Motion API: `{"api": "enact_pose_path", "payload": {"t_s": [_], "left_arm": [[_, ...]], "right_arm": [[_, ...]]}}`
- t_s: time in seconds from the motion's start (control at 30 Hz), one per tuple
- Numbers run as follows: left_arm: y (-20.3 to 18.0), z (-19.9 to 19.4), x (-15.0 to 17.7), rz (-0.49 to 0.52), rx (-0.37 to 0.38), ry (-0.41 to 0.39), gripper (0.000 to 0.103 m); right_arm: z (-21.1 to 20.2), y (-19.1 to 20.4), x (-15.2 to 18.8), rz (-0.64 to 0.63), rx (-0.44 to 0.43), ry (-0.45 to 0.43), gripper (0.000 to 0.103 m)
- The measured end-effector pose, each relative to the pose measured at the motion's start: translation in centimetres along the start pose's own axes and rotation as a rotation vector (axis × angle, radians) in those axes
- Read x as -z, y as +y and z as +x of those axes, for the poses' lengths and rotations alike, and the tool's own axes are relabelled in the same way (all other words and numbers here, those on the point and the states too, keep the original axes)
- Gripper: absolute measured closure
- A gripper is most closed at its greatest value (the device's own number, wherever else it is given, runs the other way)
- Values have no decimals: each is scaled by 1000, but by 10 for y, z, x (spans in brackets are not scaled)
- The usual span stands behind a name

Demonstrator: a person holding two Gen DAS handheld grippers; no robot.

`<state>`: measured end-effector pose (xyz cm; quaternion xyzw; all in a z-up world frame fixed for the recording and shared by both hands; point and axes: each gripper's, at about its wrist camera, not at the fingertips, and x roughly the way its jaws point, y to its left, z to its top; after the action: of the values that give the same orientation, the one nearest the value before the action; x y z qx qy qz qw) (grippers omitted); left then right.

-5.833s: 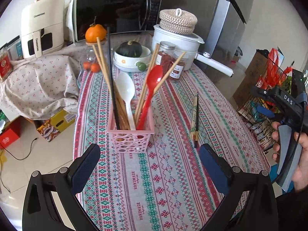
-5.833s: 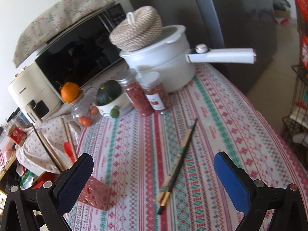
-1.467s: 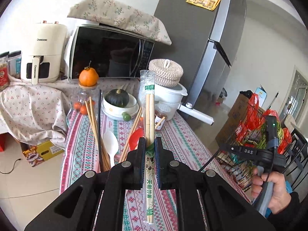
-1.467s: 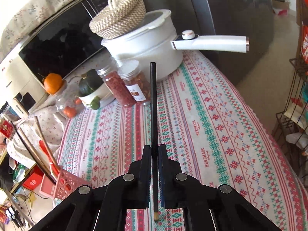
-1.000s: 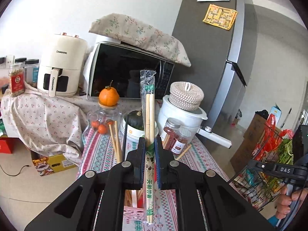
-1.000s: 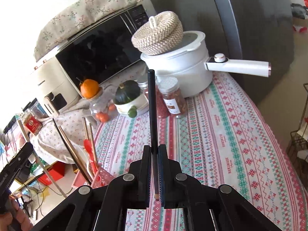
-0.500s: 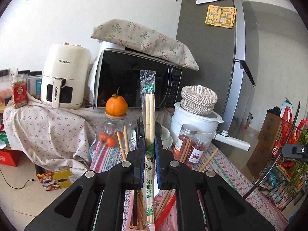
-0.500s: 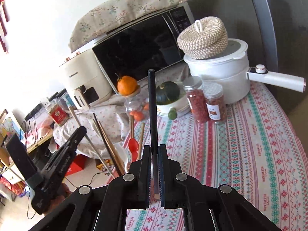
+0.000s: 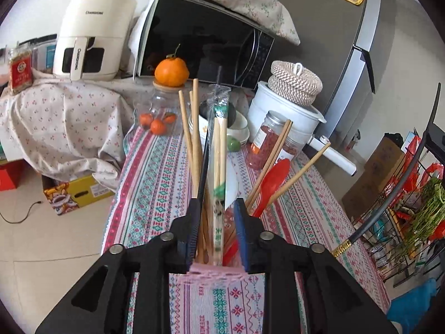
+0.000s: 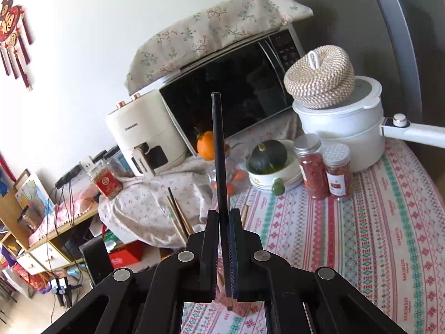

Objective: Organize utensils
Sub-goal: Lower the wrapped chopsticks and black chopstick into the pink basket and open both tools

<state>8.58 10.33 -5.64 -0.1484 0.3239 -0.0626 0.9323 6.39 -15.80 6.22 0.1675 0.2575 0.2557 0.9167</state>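
L gripper (image 9: 217, 231) sits right over the pink perforated plastic utensil basket (image 9: 212, 274), jaws opening. The clear-plastic-wrapped pair of pale wooden chopsticks (image 9: 219, 167) stands betw. the blue pads w/ a gap on both sides, so pads aren't pressing it; its lower end is down inside the basket. Same basket holds several bare wooden chopsticks (image 9: 194, 139) leaning L, one thin black chopstick (image 9: 204, 164), a red plastic spoon (image 9: 274, 179) and more wooden sticks (image 9: 300, 172) fanning R. Something white behind the wrapped pair, mostly hidden, can't tell what.

R gripper (image 10: 222, 239) is clamped tight on a long black chopstick (image 10: 218, 150): stick runs up past the fingertips, near upright, lower tip poking out below the pads. In L wrist view the same black stick's gold-banded end (image 9: 343, 246) shows at far R, well apart from the basket.

Basket stands on the table's red/green/white patterned cloth (image 10: 375, 236). Further back on the cloth: two clear jars w/ red contents (image 10: 324, 167), white bowl w/ a dark green squash (image 10: 267, 153), glass jar topped w/ an orange (image 9: 171, 71), white lidded pot w/ long handle (image 10: 345, 128) carrying a woven lid (image 10: 319, 80). Behind: black microwave (image 9: 205, 44) under a floral cloth, cream air fryer (image 9: 94, 30), grey fridge (image 9: 333, 27).
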Motion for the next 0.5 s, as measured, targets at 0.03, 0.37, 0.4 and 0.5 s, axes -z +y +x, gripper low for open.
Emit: {"api": "enact_pose_path", "payload": {"t_s": [0.03, 0.37, 0.4, 0.5], "left_arm": [[4, -3, 2, -17, 5, 20, 56], [25, -40, 15, -36, -17, 105, 28], [26, -41, 15, -25, -28, 106, 27], [27, -43, 17, 0, -72, 114, 21]], "right_arm": [[1, 2, 0, 0, -6, -6, 98], [26, 24, 0, -32, -18, -67, 98], [30, 25, 0, -40, -10, -67, 98], [47, 29, 4, -59, 16, -39, 98]]}}
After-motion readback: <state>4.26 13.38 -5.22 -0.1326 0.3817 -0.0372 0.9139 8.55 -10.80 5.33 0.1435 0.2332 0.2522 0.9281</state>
